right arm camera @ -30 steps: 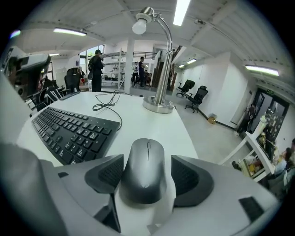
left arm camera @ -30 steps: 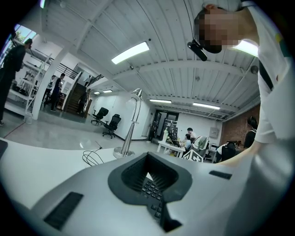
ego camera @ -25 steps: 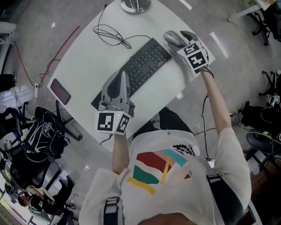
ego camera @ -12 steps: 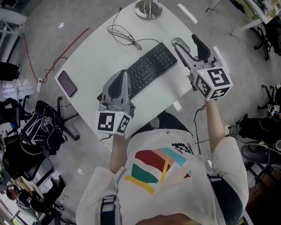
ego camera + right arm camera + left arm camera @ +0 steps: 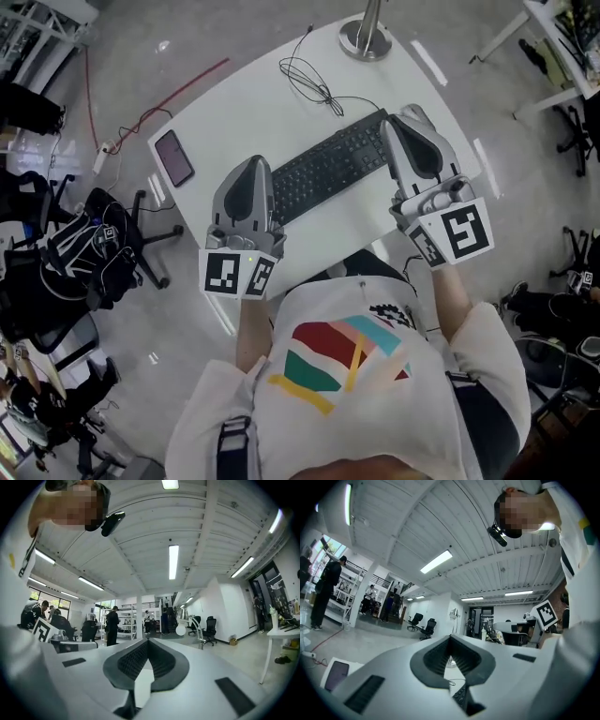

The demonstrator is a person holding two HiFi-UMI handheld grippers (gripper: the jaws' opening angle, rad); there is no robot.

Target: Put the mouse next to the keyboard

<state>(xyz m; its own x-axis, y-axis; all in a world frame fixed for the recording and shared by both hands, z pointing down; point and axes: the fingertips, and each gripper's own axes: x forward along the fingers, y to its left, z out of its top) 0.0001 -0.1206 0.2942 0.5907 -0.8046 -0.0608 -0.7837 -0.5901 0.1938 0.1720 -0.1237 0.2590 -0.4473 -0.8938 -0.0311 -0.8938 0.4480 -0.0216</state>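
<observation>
The black keyboard point(image 5: 330, 169) lies slantwise on the white table point(image 5: 253, 112). My left gripper point(image 5: 250, 165) hovers over the keyboard's left end, shut with nothing in it. The right gripper point(image 5: 411, 118) is held over the keyboard's right end, also shut and empty. The mouse does not show in any view; the right gripper covers the table beside the keyboard's right end. In the left gripper view the shut gripper point(image 5: 450, 642) lets a strip of keyboard point(image 5: 461, 696) show below it. The right gripper view has the shut gripper point(image 5: 147, 644) over bare white table.
A lamp base point(image 5: 367, 37) stands at the table's far edge with a black cable point(image 5: 314, 79) looped near it. A phone point(image 5: 175, 157) lies at the table's left. An office chair with a dark bag point(image 5: 89, 262) stands left of the table.
The right gripper was around the mouse, then lifted away with its jaws open, and is now shut and drawn back to the keyboard's right end. The left gripper has stayed shut.
</observation>
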